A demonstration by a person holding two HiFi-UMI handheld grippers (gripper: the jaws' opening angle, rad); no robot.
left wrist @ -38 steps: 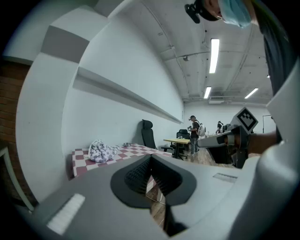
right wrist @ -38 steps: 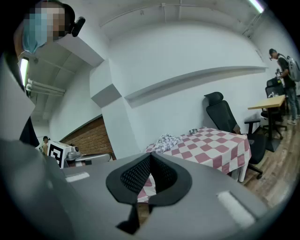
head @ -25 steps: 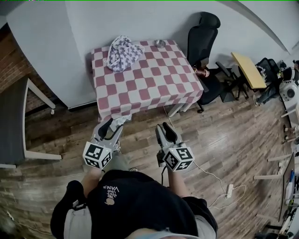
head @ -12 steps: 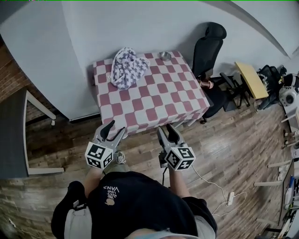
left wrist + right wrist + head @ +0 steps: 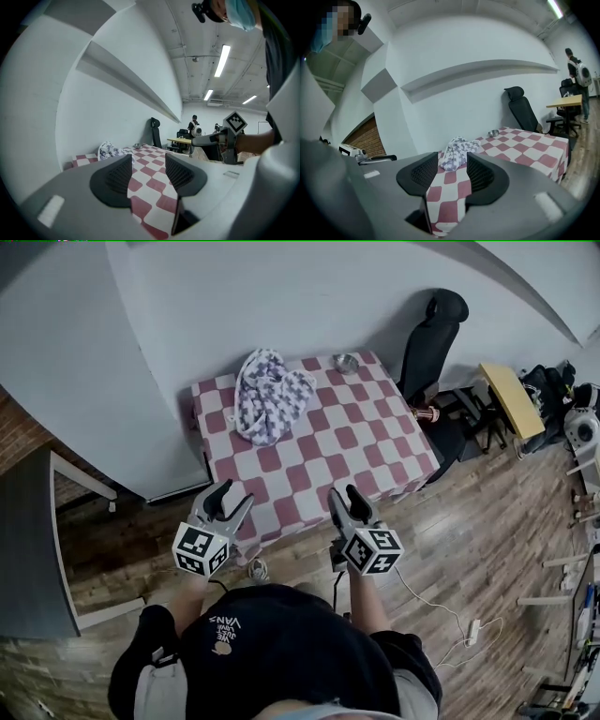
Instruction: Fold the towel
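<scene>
A crumpled white towel with a purple pattern [image 5: 267, 395] lies bunched at the far left of the red-and-white checked table [image 5: 347, 442]. Both grippers hang at the table's near edge, well short of the towel. My left gripper [image 5: 234, 495] is opening, with only the tablecloth showing between its jaws. My right gripper [image 5: 344, 493] is open and holds nothing. In the left gripper view the towel [image 5: 108, 151] sits far off to the left of the left gripper [image 5: 147, 166]. In the right gripper view the towel [image 5: 457, 152] lies straight ahead beyond the right gripper [image 5: 452, 168].
A small metal bowl [image 5: 346, 363] stands at the table's far right corner. A black office chair [image 5: 436, 334] and a yellow side table [image 5: 507, 385] stand to the right. A dark table [image 5: 33, 531] is at the left. A white wall runs behind the checked table.
The person has walked up to the table. Both grippers, earlier over the wooden floor, now reach its near edge, and the towel looks nearer.
</scene>
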